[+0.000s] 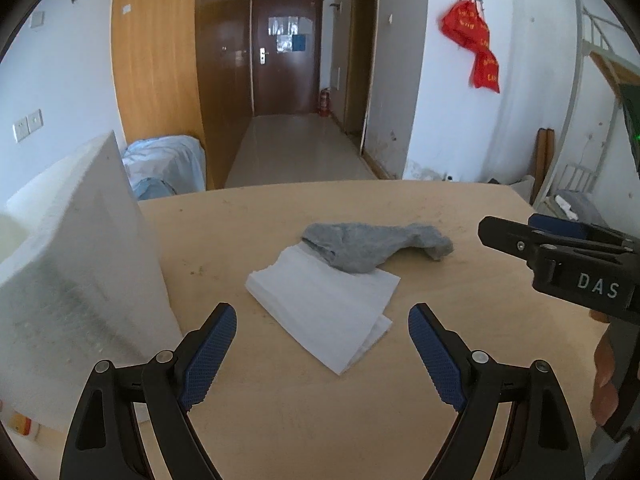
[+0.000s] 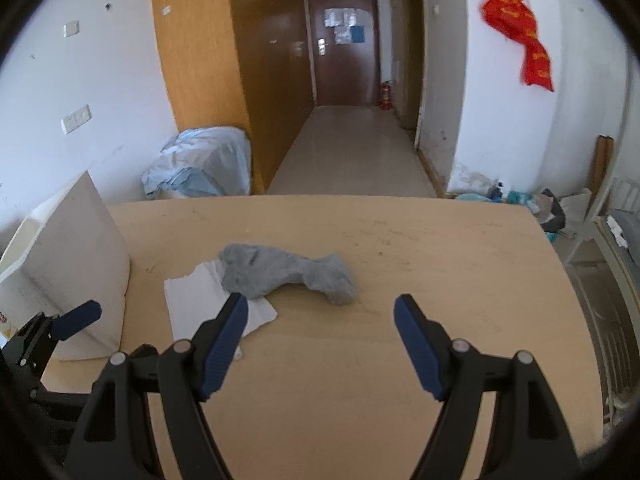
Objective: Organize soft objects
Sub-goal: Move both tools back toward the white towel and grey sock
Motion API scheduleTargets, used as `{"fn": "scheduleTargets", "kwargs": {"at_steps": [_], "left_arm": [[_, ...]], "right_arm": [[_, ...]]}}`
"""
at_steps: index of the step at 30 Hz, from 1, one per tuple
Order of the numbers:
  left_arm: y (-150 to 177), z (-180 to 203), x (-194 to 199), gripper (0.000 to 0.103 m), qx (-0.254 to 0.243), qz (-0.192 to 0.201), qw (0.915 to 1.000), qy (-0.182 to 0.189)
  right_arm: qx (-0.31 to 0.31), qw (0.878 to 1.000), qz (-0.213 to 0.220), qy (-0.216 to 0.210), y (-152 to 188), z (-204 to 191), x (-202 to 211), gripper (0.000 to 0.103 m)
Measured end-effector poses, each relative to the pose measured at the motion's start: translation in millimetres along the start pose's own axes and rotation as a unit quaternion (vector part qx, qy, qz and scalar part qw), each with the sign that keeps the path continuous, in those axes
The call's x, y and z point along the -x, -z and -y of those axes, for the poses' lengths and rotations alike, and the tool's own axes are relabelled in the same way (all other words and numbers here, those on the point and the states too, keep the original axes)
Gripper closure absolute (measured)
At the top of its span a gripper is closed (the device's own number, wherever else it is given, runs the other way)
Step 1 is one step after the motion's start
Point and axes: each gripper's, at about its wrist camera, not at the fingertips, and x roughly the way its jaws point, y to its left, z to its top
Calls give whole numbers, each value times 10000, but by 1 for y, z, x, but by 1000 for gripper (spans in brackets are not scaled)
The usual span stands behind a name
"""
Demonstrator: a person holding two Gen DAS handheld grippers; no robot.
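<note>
Both my left gripper [image 1: 322,320] and right gripper [image 2: 320,312] have fingers spread wide and empty above the bench [image 2: 400,240]. One grey sock [image 1: 372,246] lies mid-bench, overlapping the far corner of one folded white cloth [image 1: 320,304], beside one white bin [image 1: 72,248]. I'd pinch the sock at its thick middle, clear of the cloth, and lift it straight up.

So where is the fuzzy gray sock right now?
The gray sock lies near the middle of the wooden table, its left end resting on the far corner of the white folded cloth, right of the white box.
</note>
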Motion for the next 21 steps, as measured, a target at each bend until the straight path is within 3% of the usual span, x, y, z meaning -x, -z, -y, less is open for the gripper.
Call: {"fn": "scheduleTargets", "kwargs": {"at_steps": [8, 21], "left_arm": [[-1, -4, -25, 15, -6, -124, 9998, -148], [-3, 1, -52, 15, -73, -410, 9991, -37]], "right_arm": [[201, 9997, -145, -60, -3, 7, -21, 24], [351, 9988, -302, -166, -13, 8, -44, 24]]}}
